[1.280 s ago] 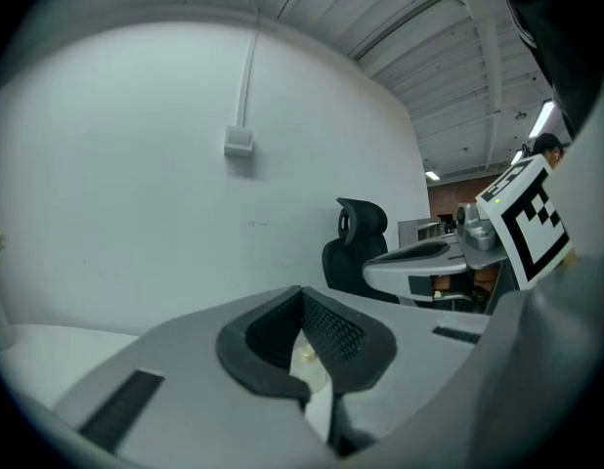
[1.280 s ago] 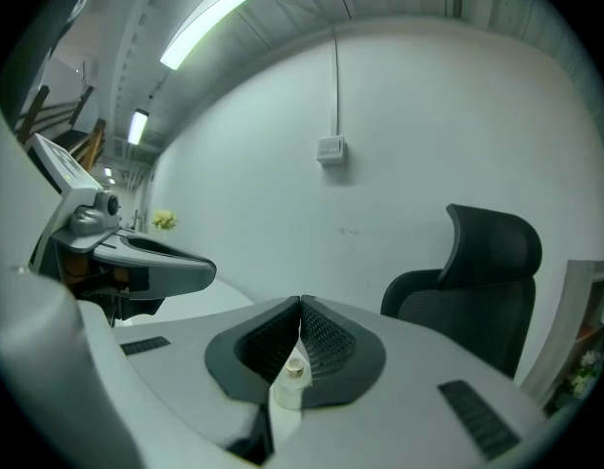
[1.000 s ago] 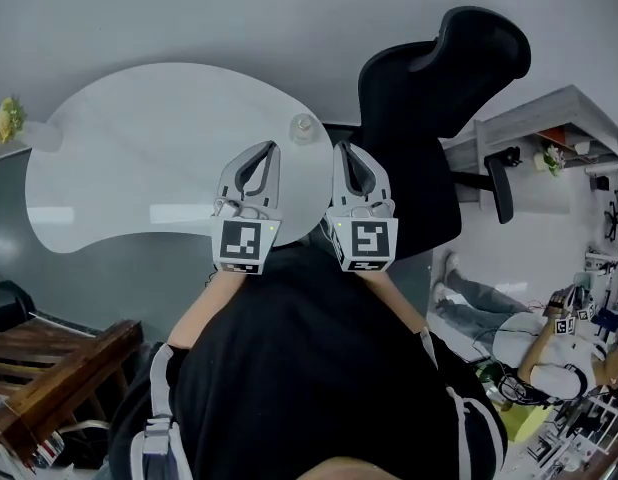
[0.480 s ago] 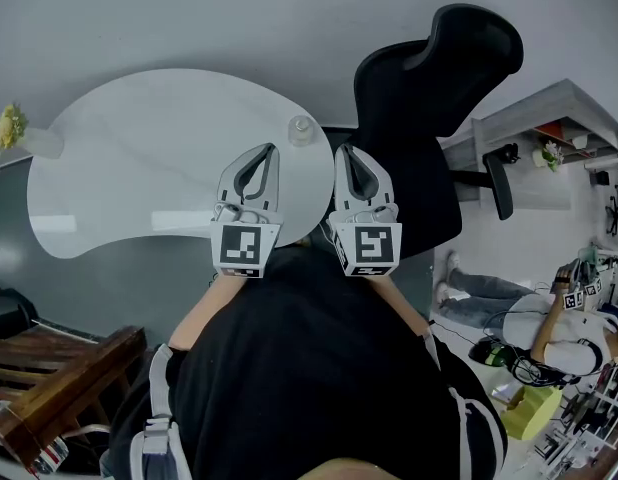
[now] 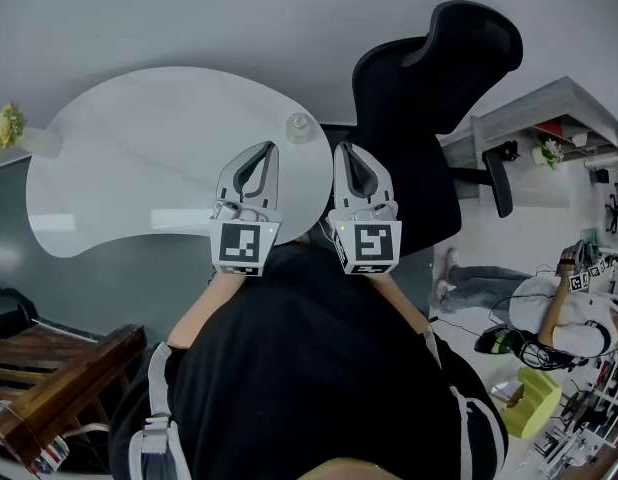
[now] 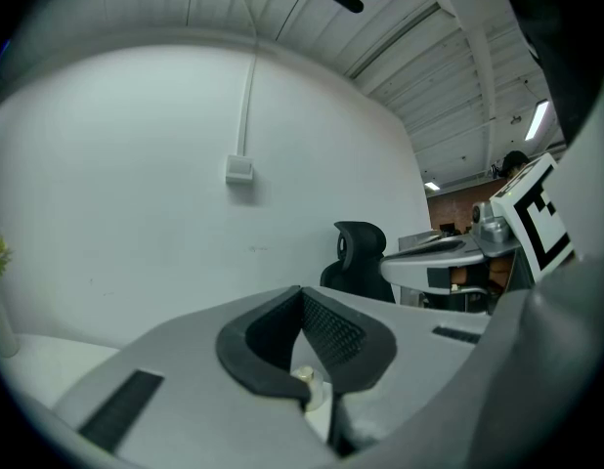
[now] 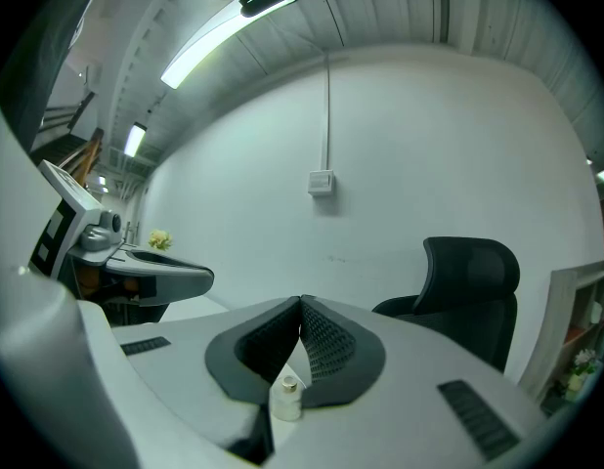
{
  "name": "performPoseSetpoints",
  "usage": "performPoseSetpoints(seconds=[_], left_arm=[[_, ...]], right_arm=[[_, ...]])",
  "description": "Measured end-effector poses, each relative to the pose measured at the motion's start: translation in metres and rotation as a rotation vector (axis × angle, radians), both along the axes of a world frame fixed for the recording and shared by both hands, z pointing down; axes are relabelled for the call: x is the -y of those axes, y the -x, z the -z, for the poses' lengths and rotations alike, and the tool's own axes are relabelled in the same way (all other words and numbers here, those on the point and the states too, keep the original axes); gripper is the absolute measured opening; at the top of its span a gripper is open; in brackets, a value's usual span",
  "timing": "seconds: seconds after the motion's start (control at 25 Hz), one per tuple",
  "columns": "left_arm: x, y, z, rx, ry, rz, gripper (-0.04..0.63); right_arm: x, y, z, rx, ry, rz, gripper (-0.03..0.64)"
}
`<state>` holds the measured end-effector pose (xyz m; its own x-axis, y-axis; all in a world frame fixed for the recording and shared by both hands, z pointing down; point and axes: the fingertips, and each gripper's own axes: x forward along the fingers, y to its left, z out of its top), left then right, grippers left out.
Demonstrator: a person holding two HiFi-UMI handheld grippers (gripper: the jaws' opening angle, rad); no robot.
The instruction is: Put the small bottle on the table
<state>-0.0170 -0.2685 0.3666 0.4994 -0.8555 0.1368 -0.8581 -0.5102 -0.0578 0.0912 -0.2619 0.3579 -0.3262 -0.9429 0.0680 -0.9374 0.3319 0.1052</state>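
Where the table (image 5: 139,148) ends, the small bottle (image 5: 298,126) stands.

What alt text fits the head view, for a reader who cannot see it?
A small clear bottle stands upright near the edge of a white table. The left gripper and right gripper, both shut and empty, are held side by side just short of it; a black office chair stands at the right.

Head cam overhead, gripper cams level — share bottle (image 5: 298,125)
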Motion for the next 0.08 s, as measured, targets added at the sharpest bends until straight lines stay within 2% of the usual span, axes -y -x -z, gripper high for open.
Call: performPoseSetpoints(seconds=[0.08], left_arm=[[0.037,-0.052,-0.011,0.012,0.015,-0.006,0.008]], right_arm=[[0.037,-0.052,-0.012,0.009,0.016,-0.004,0.023]])
